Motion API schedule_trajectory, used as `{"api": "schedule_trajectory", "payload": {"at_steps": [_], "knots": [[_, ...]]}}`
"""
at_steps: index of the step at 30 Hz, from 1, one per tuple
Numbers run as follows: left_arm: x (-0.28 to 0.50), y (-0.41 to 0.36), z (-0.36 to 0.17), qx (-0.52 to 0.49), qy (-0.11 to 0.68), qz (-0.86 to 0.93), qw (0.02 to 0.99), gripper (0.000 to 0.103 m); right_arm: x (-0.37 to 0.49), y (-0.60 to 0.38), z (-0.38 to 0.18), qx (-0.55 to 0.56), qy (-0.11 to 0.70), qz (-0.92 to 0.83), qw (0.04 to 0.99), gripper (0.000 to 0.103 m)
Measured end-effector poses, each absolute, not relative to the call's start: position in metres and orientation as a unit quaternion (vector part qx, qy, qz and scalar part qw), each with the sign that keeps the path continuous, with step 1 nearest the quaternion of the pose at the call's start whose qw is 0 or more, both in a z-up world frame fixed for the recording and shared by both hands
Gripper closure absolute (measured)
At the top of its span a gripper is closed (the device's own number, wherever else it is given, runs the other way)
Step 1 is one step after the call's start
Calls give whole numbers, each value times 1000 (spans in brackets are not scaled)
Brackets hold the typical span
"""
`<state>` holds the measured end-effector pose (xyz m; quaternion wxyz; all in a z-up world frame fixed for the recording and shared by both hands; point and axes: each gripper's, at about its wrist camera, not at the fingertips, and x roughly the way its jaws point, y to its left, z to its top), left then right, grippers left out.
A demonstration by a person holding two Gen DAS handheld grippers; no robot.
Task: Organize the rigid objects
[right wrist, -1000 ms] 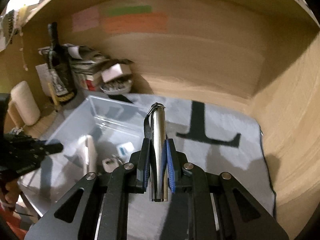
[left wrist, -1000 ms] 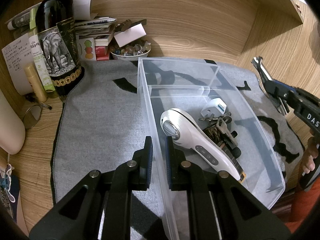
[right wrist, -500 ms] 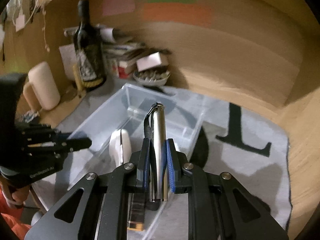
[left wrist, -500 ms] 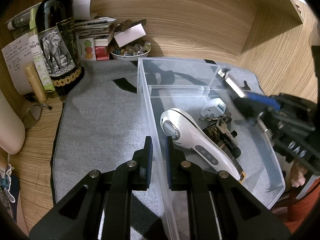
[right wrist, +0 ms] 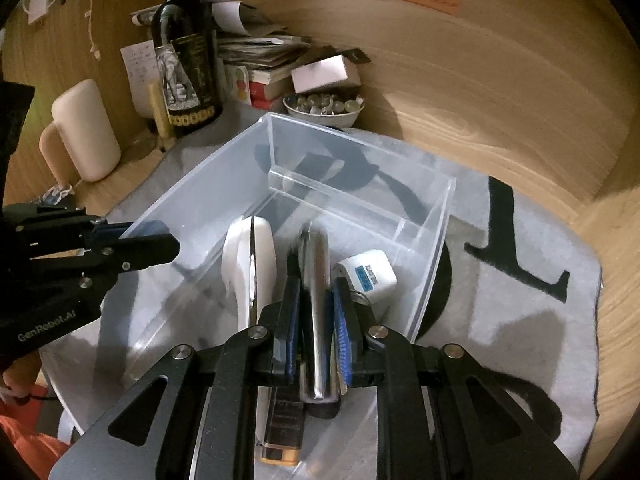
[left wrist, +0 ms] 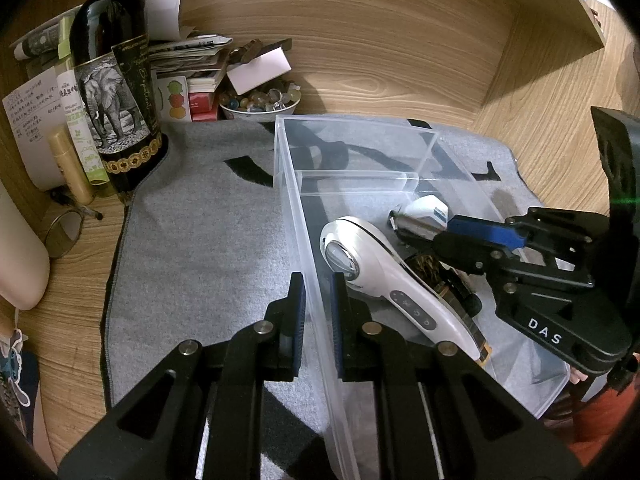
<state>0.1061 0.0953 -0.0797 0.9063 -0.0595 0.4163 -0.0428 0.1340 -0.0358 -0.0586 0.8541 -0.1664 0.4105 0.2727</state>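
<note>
Left wrist: left tool (left wrist: 317,312) pinches the near left wall of the clear bin (left wrist: 286,184), one finger outside, one inside, nearly closed on the plastic. Bin sits on a grey mat (left wrist: 208,240) on the tabletop (left wrist: 76,280). Inside: white handheld device (left wrist: 384,276), white plug (left wrist: 426,210), dark items partly hidden under the right tool (left wrist: 416,232). Right tool reaches in over the bin's right side, silver metal bar (left wrist: 412,225) poking out of its tip. Wine bottle (left wrist: 116,92) and bowl (left wrist: 260,106) at back left. Half a second ago the right tool was higher, near the far right rim; now it is lower, inside the bin; left tool unchanged. Right wrist: right tool (right wrist: 313,320) closed on the bar (right wrist: 316,300), a shiny slim piece running along the fingers, tip pointing into the bin (right wrist: 360,148) between device (right wrist: 250,264) and plug (right wrist: 366,272). Left tool (right wrist: 154,240) on the bin's left wall. Bin looms larger than before.
</note>
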Motion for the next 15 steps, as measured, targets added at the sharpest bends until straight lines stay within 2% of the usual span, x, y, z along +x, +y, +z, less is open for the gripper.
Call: {"api": "schedule_trajectory", "payload": {"at_steps": [7,9,11,15], "knots": [[106,96,-79,-61,418,-43,906,92,135,-37,-56,-164,415,273,852,87],[107,96,-79,-60,419,-42,905,92,133,-39,-53,-160,411,273,855,82],[107,96,-78,-60,421,-41,904,92,132,-42,-48,-157,403,271,860,68],[106,95,-75,-55,418,-35,906,92,126,-50,-36,-147,379,269,873,55]]}}
